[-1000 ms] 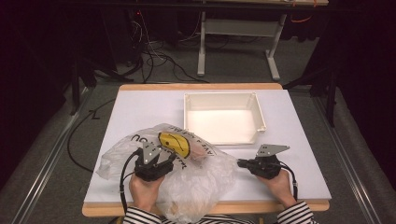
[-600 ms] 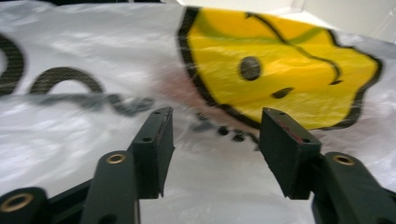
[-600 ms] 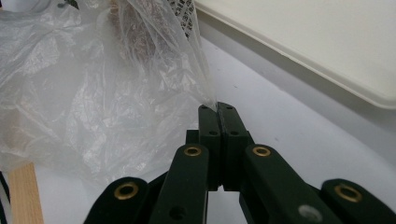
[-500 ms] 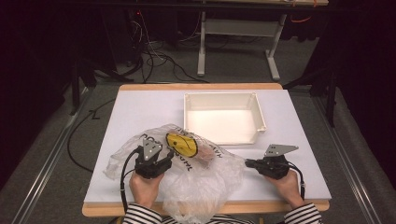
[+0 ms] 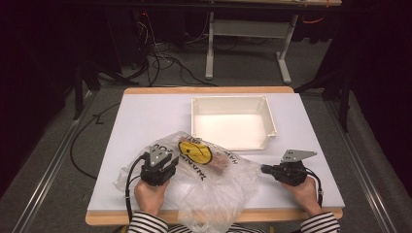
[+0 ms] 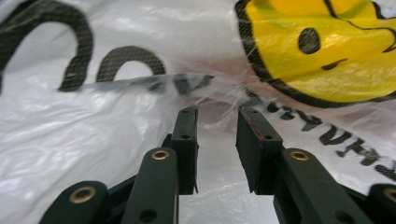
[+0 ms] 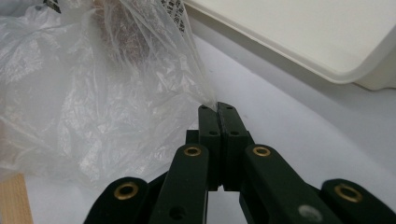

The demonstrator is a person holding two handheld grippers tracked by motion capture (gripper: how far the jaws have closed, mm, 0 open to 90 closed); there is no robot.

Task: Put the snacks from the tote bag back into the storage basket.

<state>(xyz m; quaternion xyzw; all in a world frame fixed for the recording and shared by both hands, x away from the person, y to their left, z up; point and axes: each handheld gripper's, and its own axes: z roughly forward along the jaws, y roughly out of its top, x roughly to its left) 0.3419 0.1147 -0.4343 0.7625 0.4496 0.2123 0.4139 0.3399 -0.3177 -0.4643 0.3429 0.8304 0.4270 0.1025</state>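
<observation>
A person worked a clear plastic bag (image 5: 204,179) printed with a yellow smiley, lying at the table's (image 5: 145,116) six o'clock edge below an empty white bin (image 5: 233,121). The right gripper (image 5: 265,169) had its jaws pinched together on a corner of the film at four o'clock. The left gripper (image 6: 215,135), jaws apart, hovered over the bag; something brownish, perhaps food, lay inside. A steady outward pull would likely open it cleanly.

Printed markings on the plastic bag

The plastic bag (image 5: 204,179) is showing a yellow smiley face (image 6: 327,51) and black lettering; "OU" (image 6: 79,56) is reading clearly in the left gripper view, while the smaller lines are staying illegible.
</observation>
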